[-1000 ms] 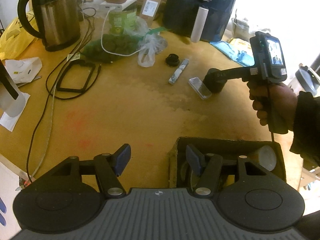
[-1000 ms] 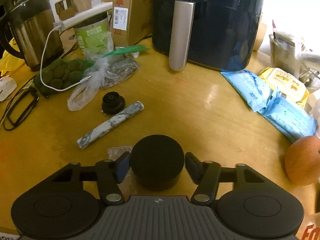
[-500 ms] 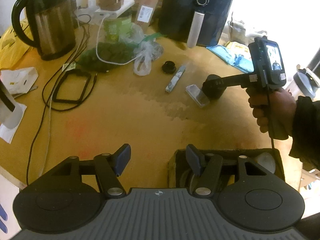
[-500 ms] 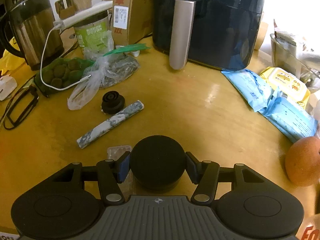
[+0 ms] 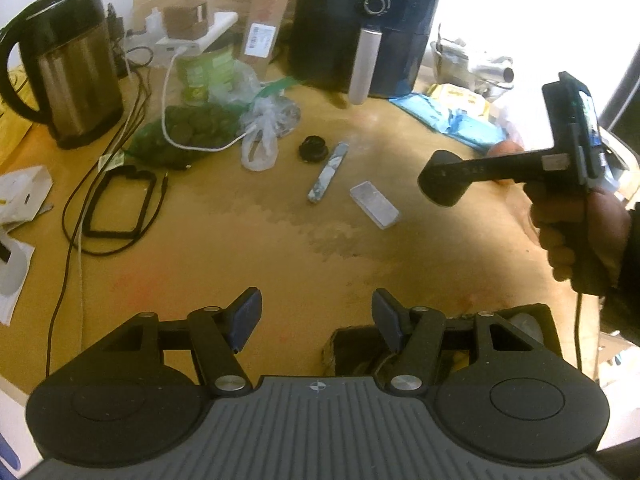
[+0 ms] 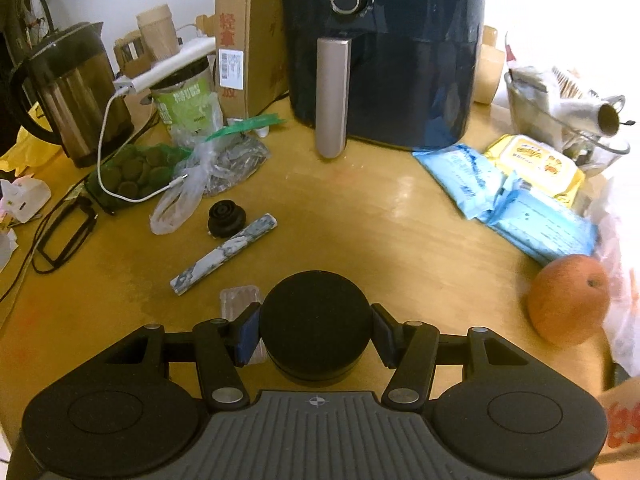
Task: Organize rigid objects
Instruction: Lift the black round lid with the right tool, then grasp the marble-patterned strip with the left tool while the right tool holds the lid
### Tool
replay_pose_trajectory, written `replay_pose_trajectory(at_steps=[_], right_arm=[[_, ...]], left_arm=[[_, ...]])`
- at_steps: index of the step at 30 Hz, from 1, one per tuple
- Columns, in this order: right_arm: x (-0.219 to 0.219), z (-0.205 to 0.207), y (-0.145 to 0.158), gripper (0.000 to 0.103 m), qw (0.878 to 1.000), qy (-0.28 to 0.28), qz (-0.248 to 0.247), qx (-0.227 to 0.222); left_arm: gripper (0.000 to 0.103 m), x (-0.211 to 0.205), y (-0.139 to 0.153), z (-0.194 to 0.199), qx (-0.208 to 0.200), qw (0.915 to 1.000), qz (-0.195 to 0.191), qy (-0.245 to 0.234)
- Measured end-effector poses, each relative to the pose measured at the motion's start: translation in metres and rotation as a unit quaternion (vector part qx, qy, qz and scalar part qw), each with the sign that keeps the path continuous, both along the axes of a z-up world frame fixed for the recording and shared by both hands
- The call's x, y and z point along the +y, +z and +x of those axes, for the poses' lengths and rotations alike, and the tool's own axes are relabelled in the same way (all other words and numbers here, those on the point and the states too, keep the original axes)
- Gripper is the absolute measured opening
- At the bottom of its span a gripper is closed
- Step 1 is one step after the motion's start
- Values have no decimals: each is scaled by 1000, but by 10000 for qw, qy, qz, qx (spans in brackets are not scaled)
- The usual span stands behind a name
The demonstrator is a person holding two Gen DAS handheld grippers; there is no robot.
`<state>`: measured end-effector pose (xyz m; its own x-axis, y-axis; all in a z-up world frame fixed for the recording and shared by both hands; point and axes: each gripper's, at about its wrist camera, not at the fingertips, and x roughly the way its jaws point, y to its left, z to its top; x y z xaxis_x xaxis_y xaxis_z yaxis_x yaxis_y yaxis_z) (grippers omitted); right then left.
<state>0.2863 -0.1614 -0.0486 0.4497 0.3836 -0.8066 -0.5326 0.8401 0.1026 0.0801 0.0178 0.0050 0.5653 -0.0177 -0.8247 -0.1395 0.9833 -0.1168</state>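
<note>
A round black cylindrical container (image 6: 314, 322) is pinched between the blue-padded fingers (image 6: 247, 332) of the right gripper (image 6: 314, 330) and is held clear of the yellow wooden table (image 6: 380, 232), as seen from the left wrist view, where the container (image 5: 442, 180) hangs above the table's right side. The left gripper (image 5: 316, 320) is held with its fingers spread wide and nothing between them, over the table's near edge; a dark open box (image 5: 536, 320) is partly hidden beneath its right finger. On the table, a clear flat rectangular plastic case (image 6: 238, 300) lies just beside the held container, with a marbled grey-white bar (image 6: 224, 258) and a small black ribbed knob (image 6: 226, 216) beyond it. A dark blue air fryer (image 6: 384, 52) stands at the far edge and an orange fruit (image 6: 568, 300) lies at the right edge.
</note>
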Motion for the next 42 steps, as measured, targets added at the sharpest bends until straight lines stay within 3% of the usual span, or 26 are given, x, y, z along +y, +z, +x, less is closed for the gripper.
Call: replay_pose_trajectory(at_steps=[23,42], right_arm=[[-62,-56,46,60,9978,-524,396,-34],[-99,-88,66,60,9919,-985,796,-70]], left_arm=[[60,-19,-2,42,-252,9973,284,-628],[58,-17,-39,111,-215,9940,589,-891]])
